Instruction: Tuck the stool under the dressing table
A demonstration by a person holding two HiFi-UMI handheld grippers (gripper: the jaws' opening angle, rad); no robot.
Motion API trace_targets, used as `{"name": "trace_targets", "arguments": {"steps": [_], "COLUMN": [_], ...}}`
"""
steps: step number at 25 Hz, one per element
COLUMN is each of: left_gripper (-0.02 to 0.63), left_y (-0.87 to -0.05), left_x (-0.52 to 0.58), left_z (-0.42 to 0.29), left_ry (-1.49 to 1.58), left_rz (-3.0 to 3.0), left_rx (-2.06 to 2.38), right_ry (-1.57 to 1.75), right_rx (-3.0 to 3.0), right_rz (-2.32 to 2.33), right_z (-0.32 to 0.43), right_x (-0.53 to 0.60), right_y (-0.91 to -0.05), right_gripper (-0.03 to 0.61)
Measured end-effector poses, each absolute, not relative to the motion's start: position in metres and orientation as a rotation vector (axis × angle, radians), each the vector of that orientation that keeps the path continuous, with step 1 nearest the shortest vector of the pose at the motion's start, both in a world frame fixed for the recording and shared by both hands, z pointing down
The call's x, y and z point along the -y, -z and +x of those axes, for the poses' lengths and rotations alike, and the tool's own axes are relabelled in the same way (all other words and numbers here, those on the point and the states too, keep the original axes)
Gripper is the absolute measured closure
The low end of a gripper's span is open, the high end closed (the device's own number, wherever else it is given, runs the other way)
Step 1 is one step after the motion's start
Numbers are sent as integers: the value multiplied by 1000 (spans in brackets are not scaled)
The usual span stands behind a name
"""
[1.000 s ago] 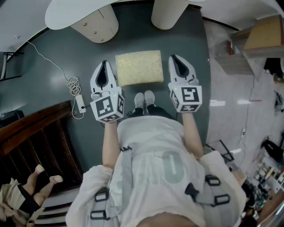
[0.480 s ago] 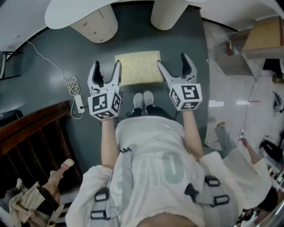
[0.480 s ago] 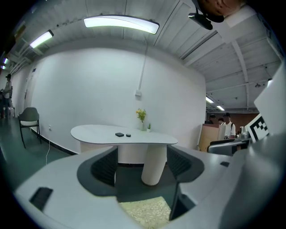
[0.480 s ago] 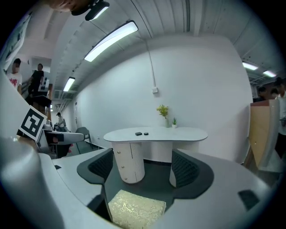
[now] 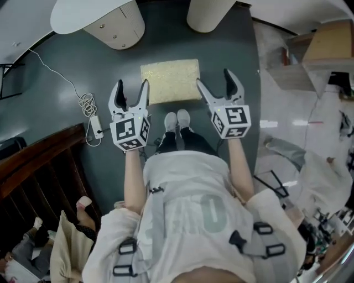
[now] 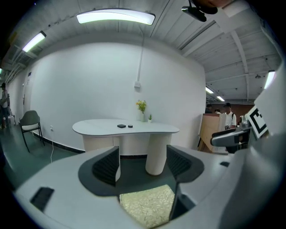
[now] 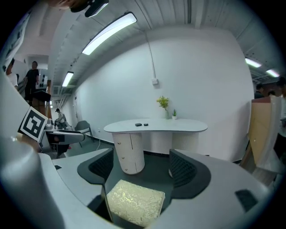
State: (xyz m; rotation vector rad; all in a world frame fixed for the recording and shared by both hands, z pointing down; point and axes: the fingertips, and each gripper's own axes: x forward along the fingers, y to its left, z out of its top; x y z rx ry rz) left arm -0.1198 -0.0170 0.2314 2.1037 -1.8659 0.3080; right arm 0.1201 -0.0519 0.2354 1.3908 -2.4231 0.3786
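Note:
The stool (image 5: 170,81) has a pale gold patterned cushion and stands on the dark floor just ahead of the person's shoes. It also shows low between the jaws as the stool (image 6: 147,205) and the stool (image 7: 134,202). The white dressing table (image 5: 88,14) lies beyond it, resting on a drawer pedestal (image 5: 113,31) and a round leg (image 5: 209,12). My left gripper (image 5: 129,92) hangs open off the stool's left side, apart from it. My right gripper (image 5: 218,84) is open off the stool's right side. Nothing sits between either pair of jaws.
A white cable with an adapter (image 5: 89,110) lies on the floor to the left. A dark wooden slatted piece (image 5: 44,177) stands at lower left. Cardboard boxes and shelving (image 5: 326,44) line the right. Small dark items and a plant (image 6: 142,107) sit on the tabletop.
Both grippers went from shut to open. Both have sunk a little toward the stool's sides.

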Motion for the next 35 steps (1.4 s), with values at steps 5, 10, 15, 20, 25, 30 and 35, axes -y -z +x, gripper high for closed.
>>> {"name": "trace_targets", "arguments": {"steps": [5, 10, 15, 20, 25, 30, 35], "left_gripper": [293, 293, 293, 293, 293, 292, 291], "left_y": [-281, -351, -441, -528, -594, -646, -689], "left_x": [6, 2, -16, -37, -57, -73, -82], "left_z": [-124, -122, -123, -123, -116, -128, -134], "left_ry": [-385, -451, -593, -690, -727, -808, -937], "left_rz": [2098, 2100, 2072, 1969, 1969, 1914, 1897], "left_rx": [1818, 1715, 1616, 1566, 1428, 1388, 1319], "right_ry": [-378, -419, -461, -495, -547, -616, -645], "right_rx": [2350, 2286, 2234, 2172, 2118, 2014, 1927], "right_rz": [1315, 1271, 1223, 1137, 1077, 1030, 997], "right_z": [125, 133, 138, 144, 142, 147, 163], "right_x": [43, 45, 35, 23, 8, -17, -31], "right_y": [-279, -335, -407, -478, -549, -607, -665], "right_gripper": [202, 202, 202, 202, 202, 202, 202]}}
